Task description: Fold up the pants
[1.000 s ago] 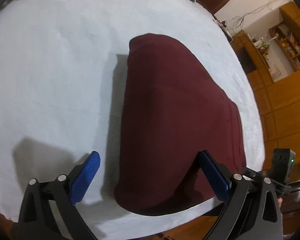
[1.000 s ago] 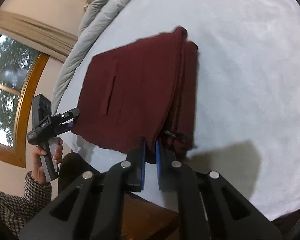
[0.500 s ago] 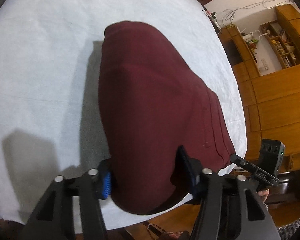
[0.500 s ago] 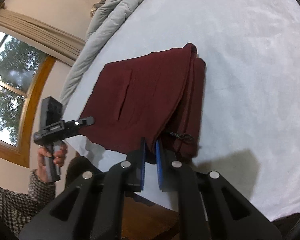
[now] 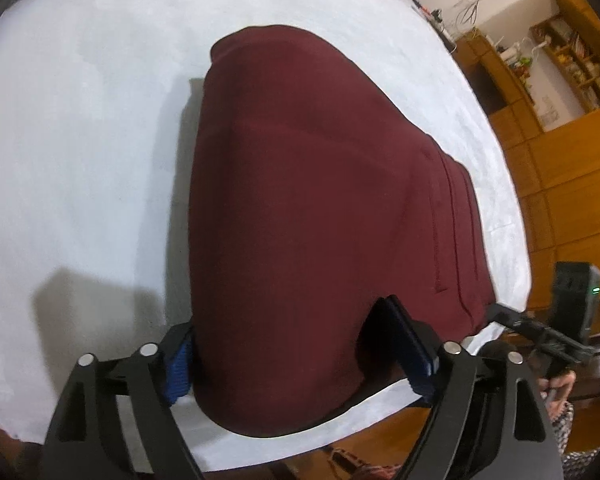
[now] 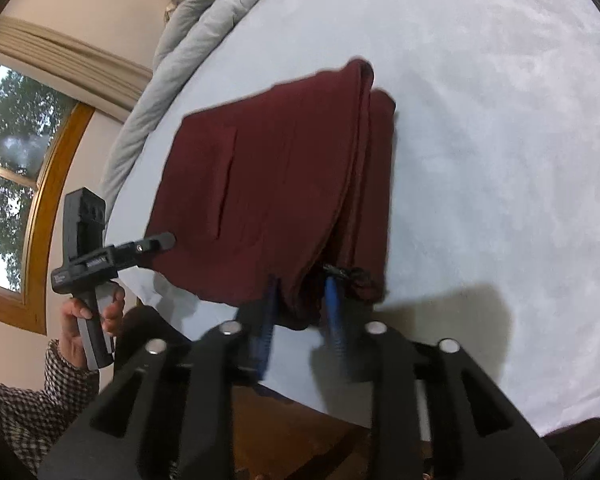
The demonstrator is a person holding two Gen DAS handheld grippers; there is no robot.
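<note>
The dark red pants (image 5: 320,208) lie folded in a thick stack on the white bed, also seen in the right wrist view (image 6: 276,184). My left gripper (image 5: 296,356) straddles the near corner of the stack, its blue pads wide apart on either side of the cloth, not pinching it. My right gripper (image 6: 300,312) has its jaws parted around the near edge of the layers, by the black drawstring (image 6: 346,272). The other gripper shows in each view, right one (image 5: 540,328) and left one (image 6: 100,256).
The white bed sheet (image 5: 80,140) spreads wide around the pants. A grey duvet (image 6: 188,40) is bunched at the far end. The bed's near edge (image 5: 300,452) drops to a wooden floor. Wooden cabinets (image 5: 560,180) and a window (image 6: 8,160) stand beside the bed.
My right gripper was shut on the pants' edge and has now opened. My left gripper moved in from open beside the pants and straddles their corner.
</note>
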